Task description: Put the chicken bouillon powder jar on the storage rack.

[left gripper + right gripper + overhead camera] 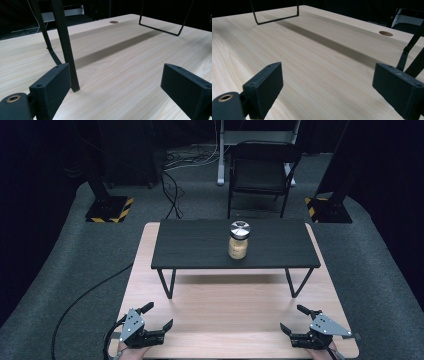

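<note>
A glass jar (pixel 239 240) with a silver metal lid stands upright on a low black shelf (pixel 190 245) that spans the far half of the table (pixel 225 330), a little toward the right of the shelf's middle and nearer its back edge than its front. It holds something pale and fills most of the glass, so it will likely be fairly heavy for its size, rigid, smooth and apt to slip, and it would break if dropped from the shelf. The surest hold looks to be across the glass body just under the lid, where the shoulder gives the jaws something to catch; the lid itself may turn if squeezed. The left hand-held gripper (pixel 159 316) rests near the table's near left corner with its jaws spread wide and nothing between them, and the right hand-held gripper (pixel 293 318) sits near the near right corner, likewise wide and empty. In the left gripper view the shelf's thin black leg (pixel 66 45) stands just ahead of the left jaw, close enough to snag on a forward move. The near half of the table is bare wood, giving plenty of room, and the shelf top around the jar is free on every side, though its front edge overhangs open space beneath.
</note>
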`<state>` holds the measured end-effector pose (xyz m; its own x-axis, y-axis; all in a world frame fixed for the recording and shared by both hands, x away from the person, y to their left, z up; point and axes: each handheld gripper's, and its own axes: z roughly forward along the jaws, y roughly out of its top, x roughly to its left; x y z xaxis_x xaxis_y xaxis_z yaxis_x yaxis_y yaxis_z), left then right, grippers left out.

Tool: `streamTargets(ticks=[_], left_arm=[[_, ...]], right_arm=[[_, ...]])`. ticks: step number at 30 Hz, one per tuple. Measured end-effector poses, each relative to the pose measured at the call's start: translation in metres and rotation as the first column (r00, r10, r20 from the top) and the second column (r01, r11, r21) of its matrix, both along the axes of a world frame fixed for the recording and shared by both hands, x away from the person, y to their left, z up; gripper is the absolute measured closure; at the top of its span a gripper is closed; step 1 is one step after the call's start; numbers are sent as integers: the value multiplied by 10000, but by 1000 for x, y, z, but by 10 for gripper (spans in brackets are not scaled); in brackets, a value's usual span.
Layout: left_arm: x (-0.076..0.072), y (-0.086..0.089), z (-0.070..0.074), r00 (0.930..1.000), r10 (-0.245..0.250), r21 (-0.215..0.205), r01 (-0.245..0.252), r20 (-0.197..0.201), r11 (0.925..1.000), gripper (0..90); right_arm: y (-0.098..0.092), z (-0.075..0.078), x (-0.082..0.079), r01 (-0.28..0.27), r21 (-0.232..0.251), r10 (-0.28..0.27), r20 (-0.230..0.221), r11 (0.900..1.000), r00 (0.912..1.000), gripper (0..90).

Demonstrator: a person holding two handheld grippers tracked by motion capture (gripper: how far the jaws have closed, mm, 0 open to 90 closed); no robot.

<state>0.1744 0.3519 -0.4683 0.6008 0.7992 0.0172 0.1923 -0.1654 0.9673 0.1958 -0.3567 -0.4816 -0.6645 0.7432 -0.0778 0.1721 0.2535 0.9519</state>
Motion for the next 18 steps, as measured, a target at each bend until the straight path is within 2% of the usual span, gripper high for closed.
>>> streamTargets(ticks=[18], left_arm=[[0,0,0,10000,-14,-61,14,-7,10000,92]], right_arm=[[1,0,2,48,-18,-48,-77,10000,10000,87]])
